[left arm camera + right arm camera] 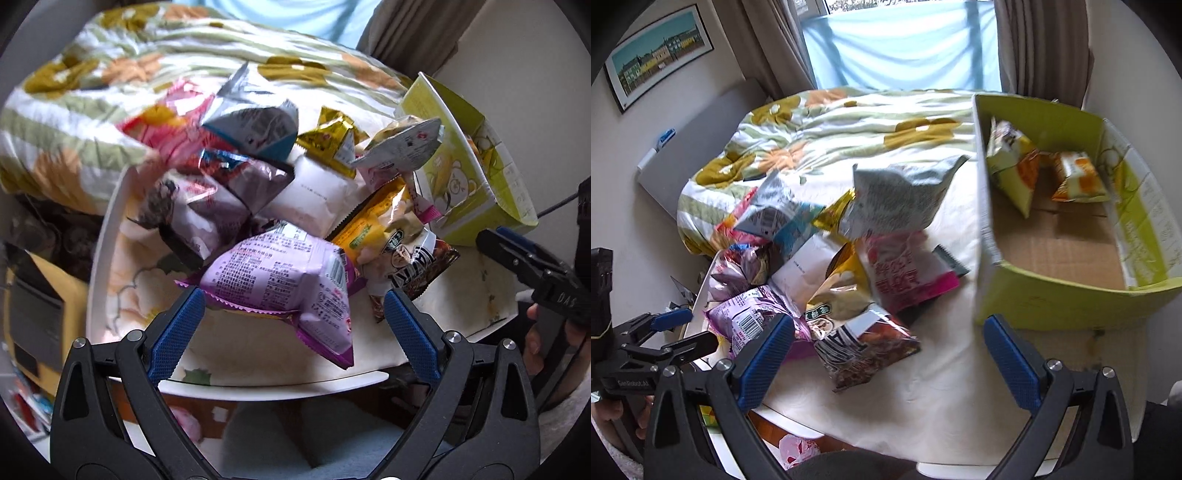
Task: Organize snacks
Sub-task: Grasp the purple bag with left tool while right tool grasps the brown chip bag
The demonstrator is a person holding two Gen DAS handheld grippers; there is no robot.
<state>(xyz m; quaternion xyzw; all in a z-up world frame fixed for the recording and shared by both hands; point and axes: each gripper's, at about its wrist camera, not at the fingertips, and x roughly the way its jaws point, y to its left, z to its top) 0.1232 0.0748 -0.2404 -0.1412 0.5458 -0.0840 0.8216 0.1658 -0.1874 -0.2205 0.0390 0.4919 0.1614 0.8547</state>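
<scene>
Snack pile (pixel 827 258) is heaped mid-frame in the right wrist view, on a cloth-covered table (pixel 923 398), with the green cardboard box (pixel 1045 299) at right. Box is open-topped and placed just beside the pile, presumably so packets can be dropped in with a short carry; two packets (pixel 1041 173) are already lodged at its far end, most of the floor is bare. Task is judged early: the bulk of the pile is unsorted. Purple packet (pixel 291 284) lies nearest in the left wrist view, centre frame, barcode side up, overlapping neighbours. It is framed between the fingers of the left gripper (pixel 293 325), whose jaws are spread wide with nothing between the pads; contact cannot be confirmed, packet looks just ahead of the tips, closer to the left pad. Likely next pick, judged from alignment only. Right gripper (pixel 888 354) is also released, jaws wide, nothing held; dark brown packet (pixel 864 350) sits between and ahead of its fingers, box corner near the right finger. A grey-white packet (pixel 897 199) appears raised above the pile, upper centre; what supports it cannot be told. Floral bedding (pixel 849 125) fills the background below the window.
</scene>
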